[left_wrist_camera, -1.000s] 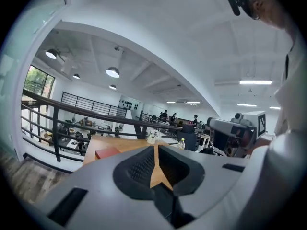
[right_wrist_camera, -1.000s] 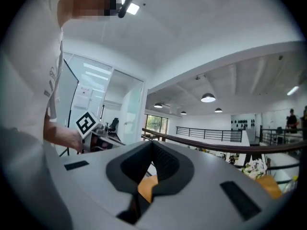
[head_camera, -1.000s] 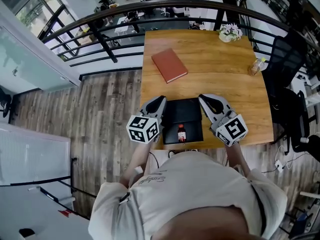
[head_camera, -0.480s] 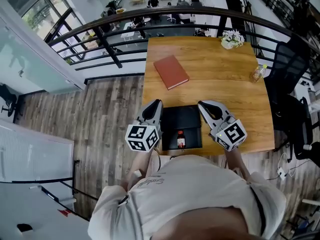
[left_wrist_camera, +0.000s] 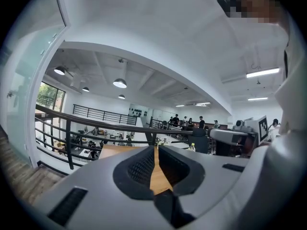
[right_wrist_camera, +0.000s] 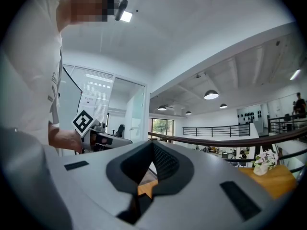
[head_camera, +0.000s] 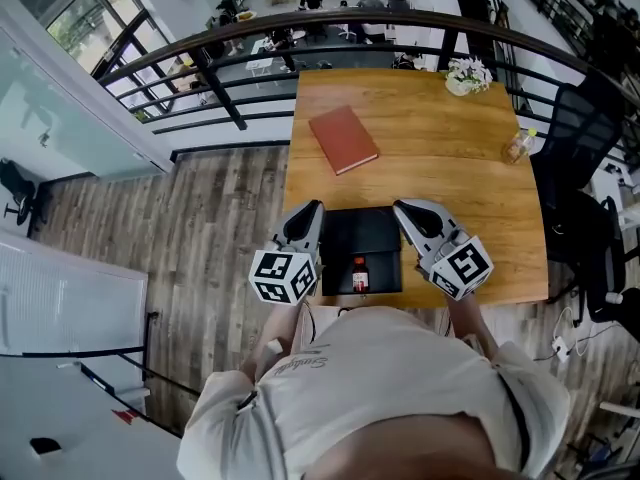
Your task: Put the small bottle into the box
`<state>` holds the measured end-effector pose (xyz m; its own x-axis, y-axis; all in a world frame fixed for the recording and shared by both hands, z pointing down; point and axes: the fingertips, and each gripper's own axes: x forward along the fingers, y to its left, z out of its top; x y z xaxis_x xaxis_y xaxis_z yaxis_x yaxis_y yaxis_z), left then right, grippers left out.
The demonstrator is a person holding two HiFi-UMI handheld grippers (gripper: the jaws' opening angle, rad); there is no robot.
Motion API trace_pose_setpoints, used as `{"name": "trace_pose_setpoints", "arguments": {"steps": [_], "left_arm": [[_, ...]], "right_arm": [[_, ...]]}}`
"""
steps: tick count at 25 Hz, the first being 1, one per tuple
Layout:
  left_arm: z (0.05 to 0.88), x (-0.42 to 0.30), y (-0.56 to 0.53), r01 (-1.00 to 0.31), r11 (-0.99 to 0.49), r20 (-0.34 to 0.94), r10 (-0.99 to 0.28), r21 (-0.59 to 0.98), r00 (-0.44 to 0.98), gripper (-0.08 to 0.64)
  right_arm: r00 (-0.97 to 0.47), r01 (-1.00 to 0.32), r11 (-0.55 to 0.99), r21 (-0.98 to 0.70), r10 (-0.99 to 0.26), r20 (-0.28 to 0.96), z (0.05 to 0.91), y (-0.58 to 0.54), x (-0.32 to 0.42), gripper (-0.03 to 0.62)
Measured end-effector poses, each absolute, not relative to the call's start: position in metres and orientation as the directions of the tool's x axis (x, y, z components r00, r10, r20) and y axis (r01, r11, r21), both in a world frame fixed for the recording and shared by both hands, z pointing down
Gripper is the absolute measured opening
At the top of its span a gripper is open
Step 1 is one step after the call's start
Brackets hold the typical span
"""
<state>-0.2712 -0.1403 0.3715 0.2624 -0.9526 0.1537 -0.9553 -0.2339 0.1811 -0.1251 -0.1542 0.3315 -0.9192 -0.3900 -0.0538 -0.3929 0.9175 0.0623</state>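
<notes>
Black box (head_camera: 365, 233) holding small bottle (head_camera: 360, 274) sits between left tongs (head_camera: 307, 212), right tongs (head_camera: 406, 211), both closed

The rectangular orange-brown wooden surface (head_camera: 440, 138) looks smooth, with fine grain and a faint sheen. The flat black box (head_camera: 362, 230) is matt, and so is the reddish-brown book (head_camera: 343, 139) cover. The left claw (left_wrist_camera: 156, 150) and right claw (right_wrist_camera: 152, 145) are smooth matt grey plastic with black ribbed pads (left_wrist_camera: 144, 166). The grey-brown plank floor (head_camera: 220, 218) shows coarse wood grain.

left tool (head_camera: 311, 210) has drawn back a little.
</notes>
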Motion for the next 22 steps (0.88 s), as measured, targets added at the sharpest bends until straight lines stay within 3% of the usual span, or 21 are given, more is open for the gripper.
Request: {"name": "trace_pose_setpoints", "arguments": {"steps": [22], "left_arm": [[0.389,-0.254,-0.119,-0.941,-0.231,0.167,-0.947,0.247,0.276,0.037]], "right_arm": [[-0.905,-0.425,0.903,0.057,-0.422,-0.059,0.342,-0.138,-0.102,-0.005]]}}
